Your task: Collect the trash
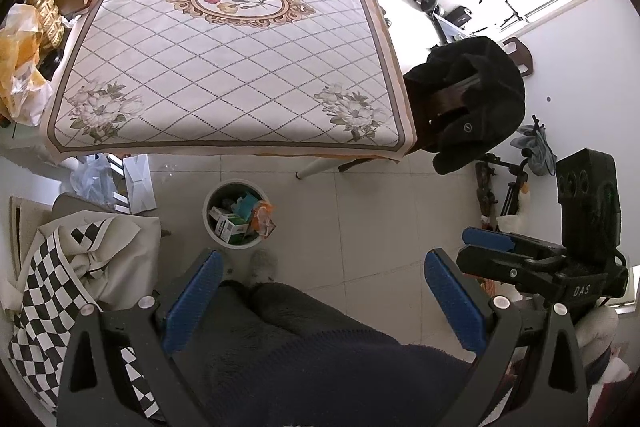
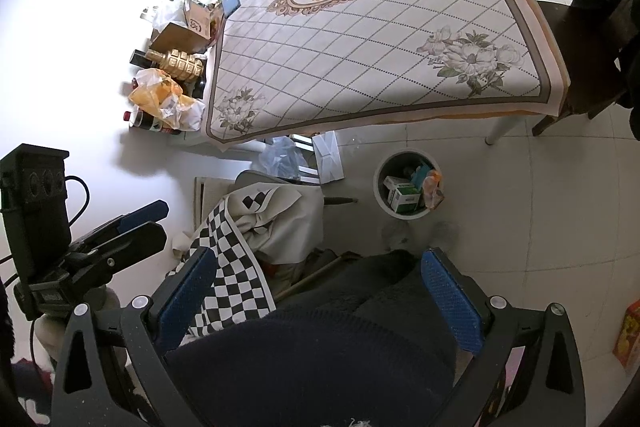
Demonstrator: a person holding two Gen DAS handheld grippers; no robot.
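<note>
A white round trash bin (image 1: 212, 223) stands on the tiled floor just in front of the table; it also shows in the right wrist view (image 2: 380, 193). It holds green-and-white boxes (image 1: 230, 225) and an orange wrapper (image 1: 264, 217). My left gripper (image 1: 320, 279) is open and empty, held above my lap, short of the bin. My right gripper (image 2: 316, 279) is open and empty too. In the left wrist view the right gripper (image 1: 486, 243) shows from the side at the right; in the right wrist view the left gripper (image 2: 148, 215) shows at the left.
A table with a floral cloth (image 1: 224, 67) fills the far half. A chair with a black coat (image 1: 472, 99) stands at its right. Bags, a box and bottles (image 2: 168, 83) crowd its left. A checkered cloth (image 1: 72, 267) lies on a seat at my left.
</note>
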